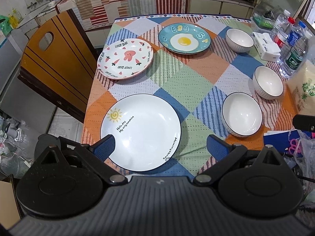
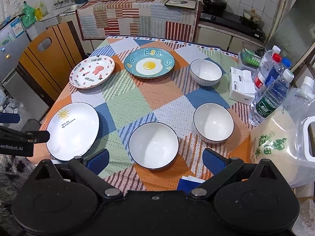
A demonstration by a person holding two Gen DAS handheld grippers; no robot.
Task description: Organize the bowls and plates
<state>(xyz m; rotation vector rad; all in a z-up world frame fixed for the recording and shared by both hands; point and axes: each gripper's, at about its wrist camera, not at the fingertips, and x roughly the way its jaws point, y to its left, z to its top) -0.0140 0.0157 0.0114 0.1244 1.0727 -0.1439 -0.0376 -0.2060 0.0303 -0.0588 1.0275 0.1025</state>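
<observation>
Sensibly, with both the left gripper (image 1: 160,147) and right gripper (image 2: 155,161) spread apart and empty, the left would do best to pinch the near rim of the sun plate (image 1: 140,132) lying just ahead, without tipping it.
</observation>
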